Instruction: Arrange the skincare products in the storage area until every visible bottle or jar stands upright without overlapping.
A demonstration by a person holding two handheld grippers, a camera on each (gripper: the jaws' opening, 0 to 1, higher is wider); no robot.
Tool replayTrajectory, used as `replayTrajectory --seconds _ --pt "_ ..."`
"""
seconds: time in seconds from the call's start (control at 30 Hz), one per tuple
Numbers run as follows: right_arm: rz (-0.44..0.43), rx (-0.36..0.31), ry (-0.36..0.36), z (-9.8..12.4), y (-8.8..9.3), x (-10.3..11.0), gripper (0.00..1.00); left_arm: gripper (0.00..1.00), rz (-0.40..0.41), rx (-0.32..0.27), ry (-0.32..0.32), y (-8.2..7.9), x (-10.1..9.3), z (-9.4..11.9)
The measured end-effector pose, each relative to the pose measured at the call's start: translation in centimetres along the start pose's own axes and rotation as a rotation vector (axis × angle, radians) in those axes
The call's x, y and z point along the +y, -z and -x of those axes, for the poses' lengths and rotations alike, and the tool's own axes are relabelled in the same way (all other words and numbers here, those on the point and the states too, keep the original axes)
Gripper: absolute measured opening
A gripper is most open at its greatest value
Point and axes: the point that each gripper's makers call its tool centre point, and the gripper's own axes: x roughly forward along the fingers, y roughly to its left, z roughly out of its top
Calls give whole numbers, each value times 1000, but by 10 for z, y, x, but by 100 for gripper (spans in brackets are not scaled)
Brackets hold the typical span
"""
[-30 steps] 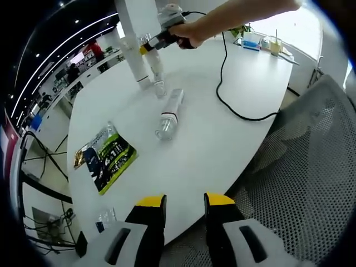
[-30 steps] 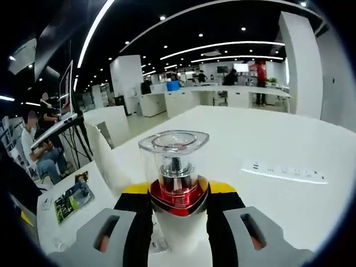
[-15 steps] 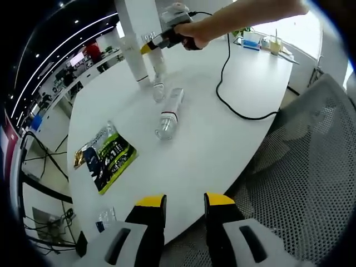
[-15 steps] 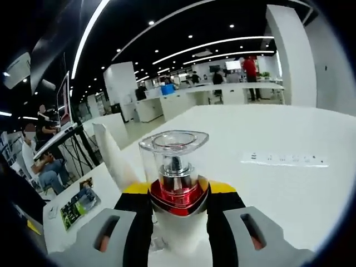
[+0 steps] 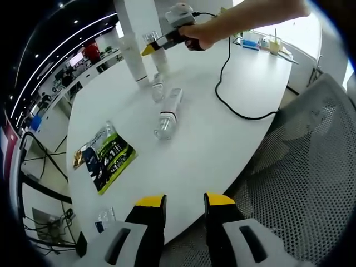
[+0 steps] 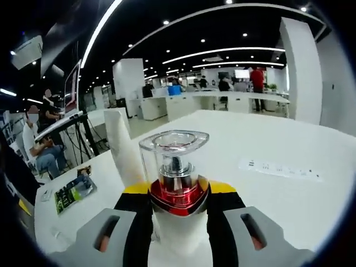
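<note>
Skincare pump bottle, white with red collar and clear cap [image 6: 174, 183], clamped in your right gripper [image 6: 174, 200]; left gripper [image 5: 184, 201] open, idle. Clear bottle [image 5: 168, 113] lies flat—unfinished.

Open-plan office: long white desks [image 6: 245, 100], ceiling strip lights [image 6: 222, 51], mesh chair [image 5: 300, 161], ppl at workstations.

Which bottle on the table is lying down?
The clear-capped bottle mid-table lies on its side; the white tube stands upright, and the right gripper holds another.
</note>
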Motion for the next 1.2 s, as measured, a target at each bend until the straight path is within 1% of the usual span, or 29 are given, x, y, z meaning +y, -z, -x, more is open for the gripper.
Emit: replayTrajectory --seconds 0.1,0.27,0.37,0.43,0.5,0.53,0.57,0.67,0.77,0.87,0.9,0.97,1.03,1.1,1.2 --pt "20 -5 -3 2 2 -3 34 28 0 -3 0 -1 0 0" --pt "20 -39 6 8 5 -4 35 28 -2 -2 0 0 0 0" --pt "22 -48 6 10 5 -3 35 28 -1 -5 2 -1 0 0" --pt "37 -44 -3 10 5 -2 35 28 6 -8 6 -1 -2 -1" --pt "49 -35 -6 10 6 -3 35 28 18 -24 22 -4 -5 -1" --pt "69 -31 0 11 6 -4 35 28 22 -34 30 -6 -7 -1" --pt "59 -28 -6 10 6 -3 35 28 22 -41 35 -7 -8 0" --pt "59 -28 -5 9 7 -3 35 28 26 -23 38 -4 -8 -1" --pt "53 -22 -9 8 7 -3 35 28 24 -21 39 -4 -9 -2" --pt "47 -31 -18 11 2 -2 36 28 26 -22 39 -4 -9 -1" --pt "45 -28 -20 12 2 -2 37 28 30 -27 40 -5 -9 -1" --pt "35 13 -48 13 7 2 39 28 30 -32 39 -6 -9 -1" --pt "81 37 -39 16 10 -1 40 28 28 -31 41 -6 -9 -1" --pt "70 43 -48 16 8 -2 40 28 26 -31 41 -6 -9 -1" --pt "93 56 -57 17 6 -2 39 28 24 -29 42 -5 -9 -1"
